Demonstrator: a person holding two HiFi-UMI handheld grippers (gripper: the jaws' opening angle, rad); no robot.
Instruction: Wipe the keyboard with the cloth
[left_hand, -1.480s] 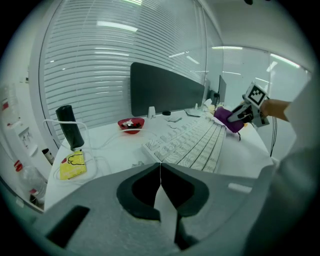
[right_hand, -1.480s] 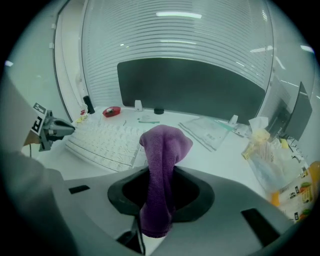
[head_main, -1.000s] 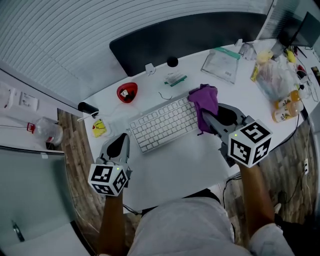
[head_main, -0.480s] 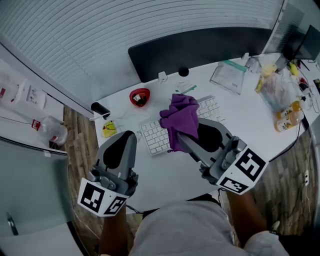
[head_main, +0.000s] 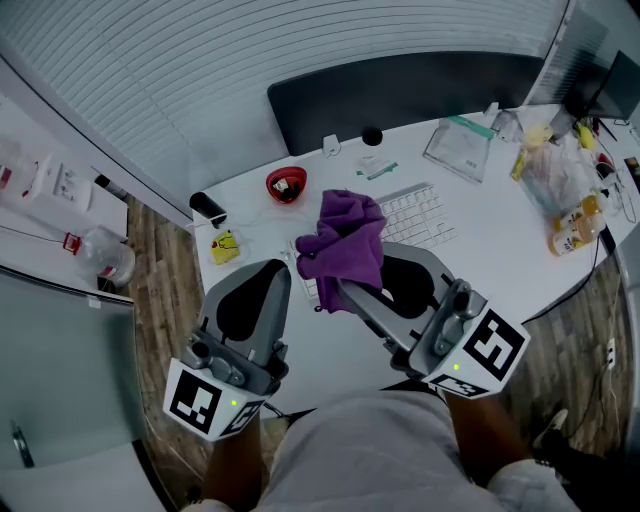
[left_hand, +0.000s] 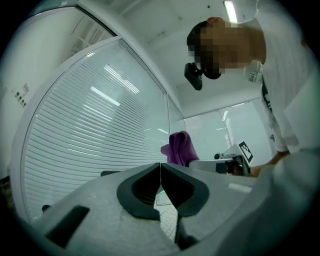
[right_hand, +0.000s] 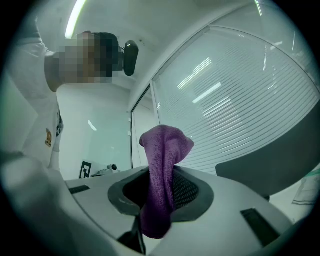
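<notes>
A white keyboard (head_main: 418, 214) lies slantwise on the white desk (head_main: 500, 260); its left part is hidden behind the cloth and my right gripper. The purple cloth (head_main: 345, 243) hangs bunched in the air above it, with my right gripper (head_main: 343, 285) shut on it. In the right gripper view the cloth (right_hand: 164, 150) stands up out of the closed right gripper (right_hand: 160, 176). My left gripper (head_main: 276, 270) is raised at the desk's left front, shut and empty; the left gripper view shows the left gripper (left_hand: 160, 167) with its jaws touching, and the cloth (left_hand: 180, 148) beyond.
A red dish (head_main: 286, 184), a black cylinder (head_main: 208, 206) and a yellow item (head_main: 226, 245) lie left of the keyboard. A clear bag (head_main: 458, 142), plastic bags (head_main: 555, 160) and an orange bottle (head_main: 570, 233) crowd the right. A dark chair back (head_main: 400, 92) stands behind the desk.
Both grippers have risen toward the head camera. The right one has lifted the cloth off the keyboard's right end and carried it left.
</notes>
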